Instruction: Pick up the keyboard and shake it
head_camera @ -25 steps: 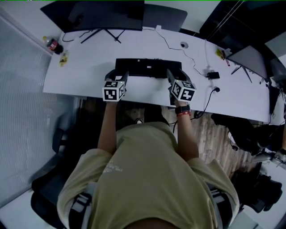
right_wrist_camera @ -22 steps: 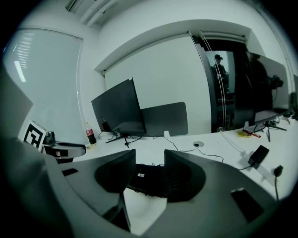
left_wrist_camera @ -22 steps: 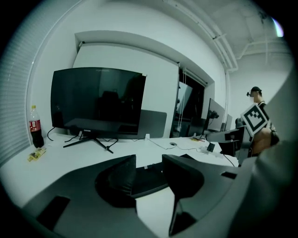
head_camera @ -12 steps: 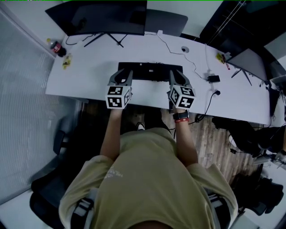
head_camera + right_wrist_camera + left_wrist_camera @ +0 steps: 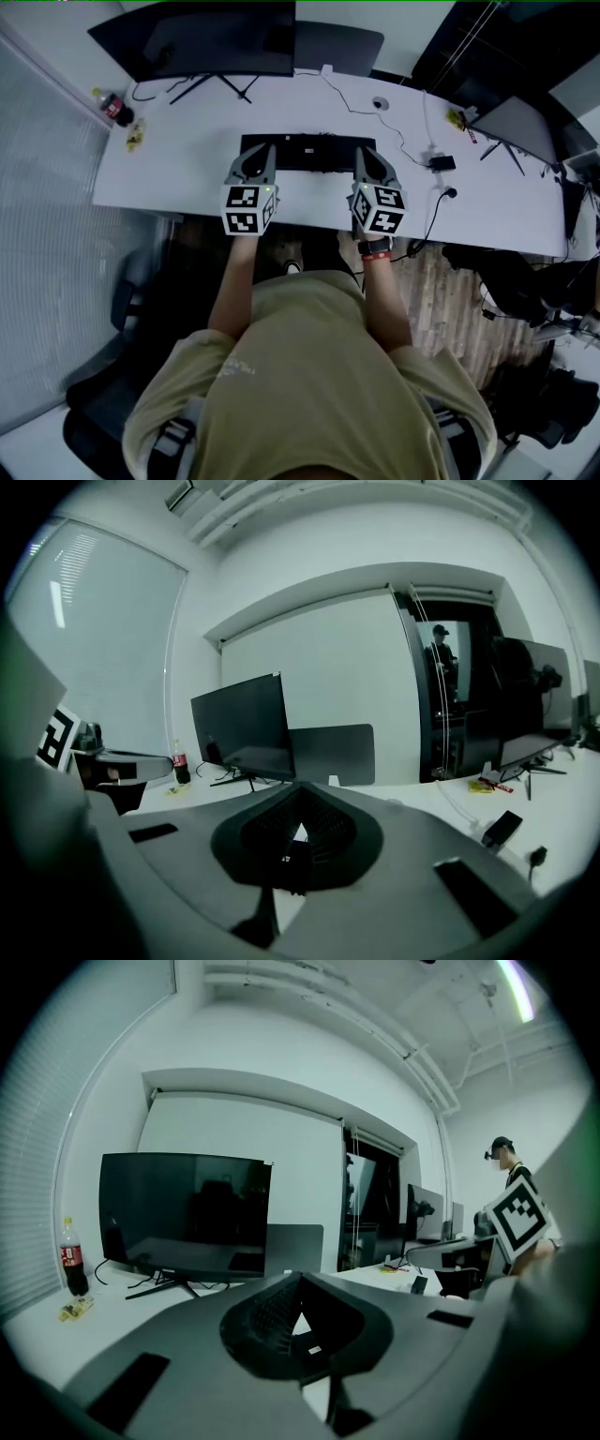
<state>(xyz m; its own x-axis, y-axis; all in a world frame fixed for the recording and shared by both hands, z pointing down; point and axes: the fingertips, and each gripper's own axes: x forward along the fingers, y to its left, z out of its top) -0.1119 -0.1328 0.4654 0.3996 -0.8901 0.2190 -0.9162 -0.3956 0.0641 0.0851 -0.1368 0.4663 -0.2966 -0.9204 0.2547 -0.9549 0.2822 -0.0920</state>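
Nearest, the person's forearms reach forward side by side, each carrying a marker cube. Ahead of the cubes, the left hand-held gripper (image 5: 263,152) and the right hand-held gripper (image 5: 365,153) have just been closing. Each now has its jaws pressed together on a dark slab that I take for the near long edge of the keyboard (image 5: 309,152). The 2 grips sit one toward each end, likely so the board stays balanced and cannot twist when shaken. The keyboard lies crosswise over the front middle of the white counter (image 5: 178,159); whether it has left the surface I cannot tell. Behind stands a monitor (image 5: 211,37), with a bottle (image 5: 112,105) far left, both well apart from the keyboard.
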